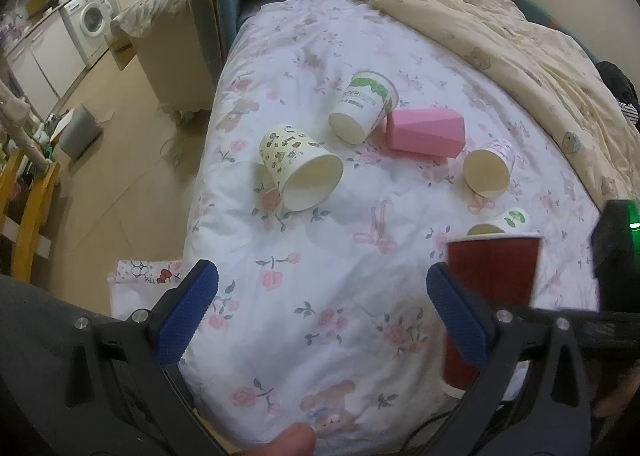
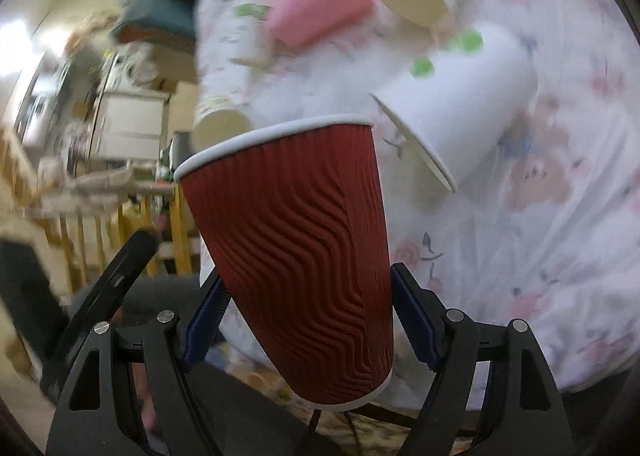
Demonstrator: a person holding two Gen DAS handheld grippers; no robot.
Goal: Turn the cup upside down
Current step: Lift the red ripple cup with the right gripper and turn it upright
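Red cup (image 2: 296,256) sits between blue pads (image 2: 412,320) of right gripper (image 2: 308,328), jaws closed on ribbed wall, white rim up and tilted. Left gripper (image 1: 320,312) wide open, nothing between fingers, red cup just to its right. Ahead on floral bedsheet (image 1: 320,256) lie pink cup (image 1: 424,131) and several paper cups on their sides.

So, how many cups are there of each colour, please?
Red cup, in the right gripper: 1
Pink cup: 1
Yellow bear-print cup: 1
White cups with green print: 2
White cup with pink print: 1
Total: 6
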